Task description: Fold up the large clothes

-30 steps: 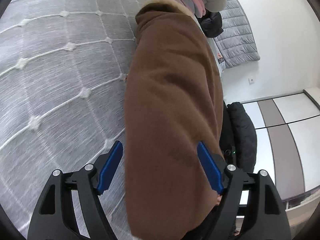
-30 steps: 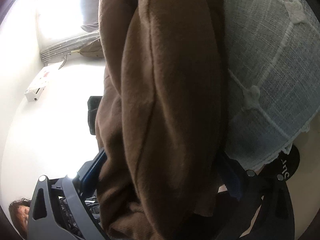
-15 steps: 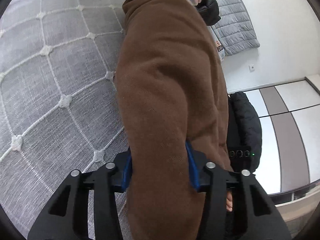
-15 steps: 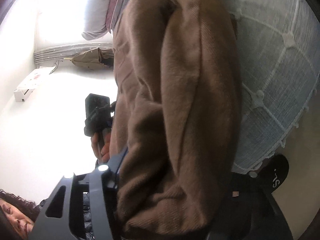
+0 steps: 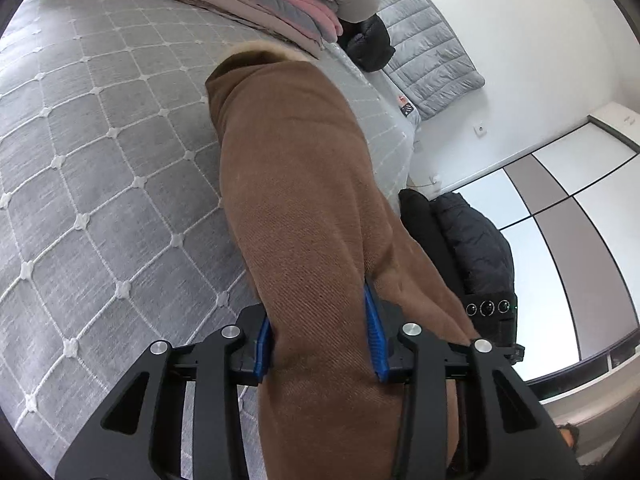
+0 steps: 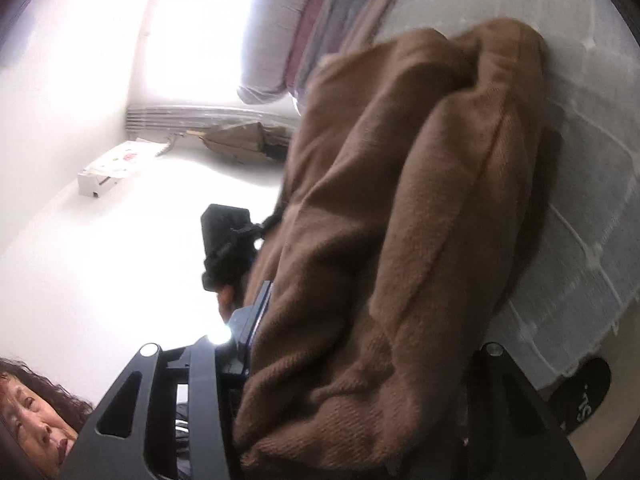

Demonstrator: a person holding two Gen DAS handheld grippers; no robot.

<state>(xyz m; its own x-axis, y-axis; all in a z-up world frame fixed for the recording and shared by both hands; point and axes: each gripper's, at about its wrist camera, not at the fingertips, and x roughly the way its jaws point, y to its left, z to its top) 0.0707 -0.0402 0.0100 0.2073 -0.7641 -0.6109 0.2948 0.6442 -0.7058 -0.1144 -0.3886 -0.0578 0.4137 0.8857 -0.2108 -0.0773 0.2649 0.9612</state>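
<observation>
A large brown woolly coat (image 5: pixel 296 184) with a pale fur collar lies folded lengthwise along the right edge of the bed. My left gripper (image 5: pixel 320 332) is shut on a thick bunch of its near end, blue pads (image 5: pixel 262 340) pressing both sides. In the right wrist view the same coat (image 6: pixel 400 220) fills the frame in bulky folds. My right gripper (image 6: pixel 356 344) is shut on the other side of it; only its left blue pad (image 6: pixel 252 320) shows, the right finger is hidden by cloth.
The grey quilted bedspread (image 5: pixel 100 160) spreads to the left. A stack of folded clothes (image 5: pixel 256 12) lies at the bed's far end, with a black garment (image 5: pixel 368 44) and grey quilt (image 5: pixel 432 60) beyond. A black jacket (image 5: pixel 472 240) and wardrobe stand right.
My left gripper went from open around the coat to shut on it. Both grippers have drawn back, showing more of the coat and bed.
</observation>
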